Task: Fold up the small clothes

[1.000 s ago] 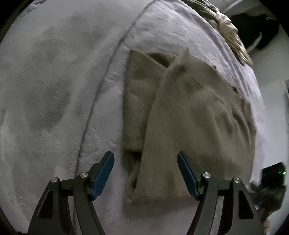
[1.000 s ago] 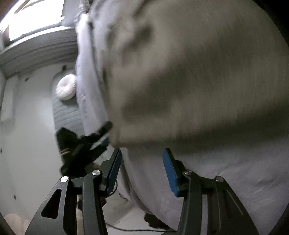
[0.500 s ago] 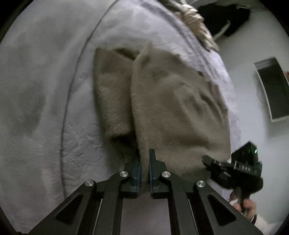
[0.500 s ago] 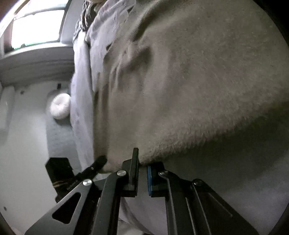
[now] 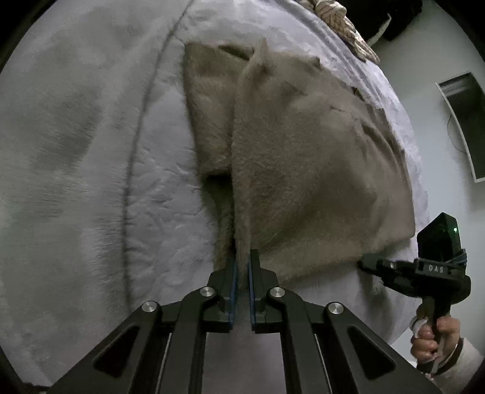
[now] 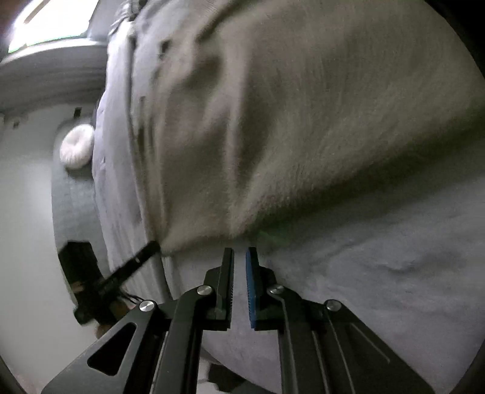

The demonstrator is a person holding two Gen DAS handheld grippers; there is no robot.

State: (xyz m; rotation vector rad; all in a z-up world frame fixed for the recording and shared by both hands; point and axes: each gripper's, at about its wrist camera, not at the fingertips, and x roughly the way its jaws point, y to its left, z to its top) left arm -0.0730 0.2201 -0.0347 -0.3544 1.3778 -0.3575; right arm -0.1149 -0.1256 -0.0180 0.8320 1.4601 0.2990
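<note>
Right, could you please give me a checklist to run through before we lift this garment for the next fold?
1. Left gripper shut on the tan garment's near edge: ok.
2. Right gripper holding the hem: cannot tell; its jaws have just been closing, and no fabric shows between them.
3. Both grippers at the same near edge: ok.
4. Top layer smooth: not ok, creases show toward the right.
5. Bare grey blanket beside the garment: ok.
6. Patterned cloth apart from the garment: ok.
</note>
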